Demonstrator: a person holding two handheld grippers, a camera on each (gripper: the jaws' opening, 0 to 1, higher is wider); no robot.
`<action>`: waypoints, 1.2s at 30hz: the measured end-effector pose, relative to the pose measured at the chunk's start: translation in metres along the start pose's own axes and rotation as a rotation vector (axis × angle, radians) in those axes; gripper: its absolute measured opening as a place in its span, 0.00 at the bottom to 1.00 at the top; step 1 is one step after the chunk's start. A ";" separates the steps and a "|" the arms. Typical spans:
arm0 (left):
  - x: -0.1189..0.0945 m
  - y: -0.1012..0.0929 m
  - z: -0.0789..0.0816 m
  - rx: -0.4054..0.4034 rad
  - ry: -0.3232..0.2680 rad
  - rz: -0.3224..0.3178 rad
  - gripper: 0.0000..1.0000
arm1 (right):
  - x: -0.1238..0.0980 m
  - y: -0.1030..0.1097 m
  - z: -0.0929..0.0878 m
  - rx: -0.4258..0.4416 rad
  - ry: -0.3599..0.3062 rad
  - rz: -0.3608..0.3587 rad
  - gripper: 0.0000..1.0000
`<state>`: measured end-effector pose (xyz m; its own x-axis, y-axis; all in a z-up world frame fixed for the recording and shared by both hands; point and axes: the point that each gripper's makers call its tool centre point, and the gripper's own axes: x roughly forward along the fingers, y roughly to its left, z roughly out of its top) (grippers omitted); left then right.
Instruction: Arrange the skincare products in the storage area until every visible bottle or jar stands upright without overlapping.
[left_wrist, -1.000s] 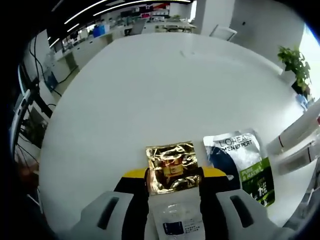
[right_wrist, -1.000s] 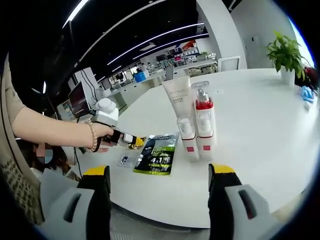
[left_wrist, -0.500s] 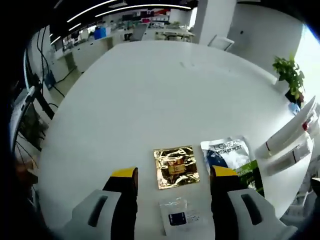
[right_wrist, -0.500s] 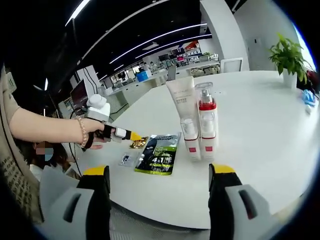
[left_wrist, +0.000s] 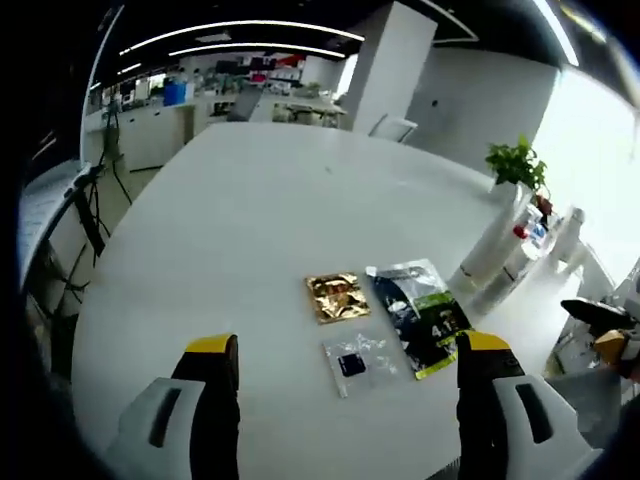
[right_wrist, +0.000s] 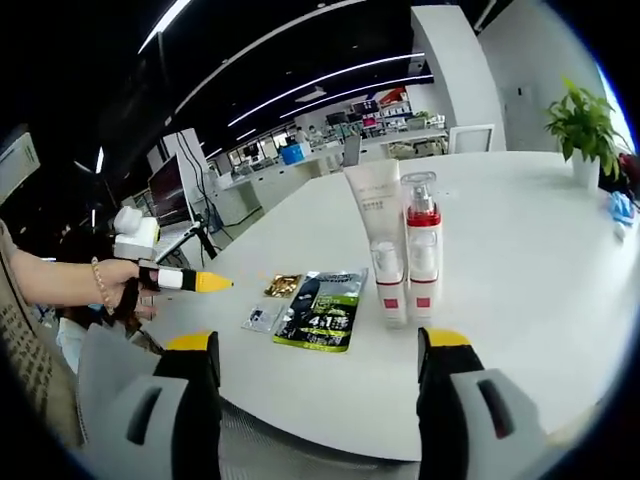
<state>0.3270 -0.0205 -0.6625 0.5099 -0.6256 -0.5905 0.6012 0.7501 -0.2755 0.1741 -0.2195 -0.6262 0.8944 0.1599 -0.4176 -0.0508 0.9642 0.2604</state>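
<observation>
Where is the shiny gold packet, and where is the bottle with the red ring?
gold packet (left_wrist: 336, 297), left gripper view, middle of its foil face
bottle with the red ring (right_wrist: 422, 262), right gripper view, its clear body below the ring

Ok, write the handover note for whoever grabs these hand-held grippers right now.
Left hand-held gripper: open, empty, raised above the table.
Right hand-held gripper: open, empty, at the table edge facing the products.
Upright, side by side: white tube, pump bottle with red collar, and a smaller red-labelled bottle in front of the tube.
Lying flat in a row, apart from each other: gold sachet, clear sachet, dark green-and-black pouch.
Done: every bottle in sight stands.
Left: probably nothing beyond checking the bottles for overlap.
</observation>
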 end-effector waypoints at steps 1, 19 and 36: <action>-0.005 0.000 -0.001 0.006 -0.006 -0.005 0.92 | 0.000 0.000 0.000 -0.003 -0.001 0.001 0.82; -0.055 -0.023 0.003 0.051 -0.178 -0.154 0.97 | 0.000 0.001 0.002 -0.028 -0.009 -0.007 0.82; -0.053 -0.016 0.000 0.032 -0.158 -0.134 0.97 | 0.000 -0.001 0.003 -0.029 -0.012 -0.014 0.82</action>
<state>0.2903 0.0001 -0.6270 0.5130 -0.7470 -0.4229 0.6881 0.6524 -0.3176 0.1753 -0.2208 -0.6235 0.9003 0.1444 -0.4106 -0.0512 0.9719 0.2297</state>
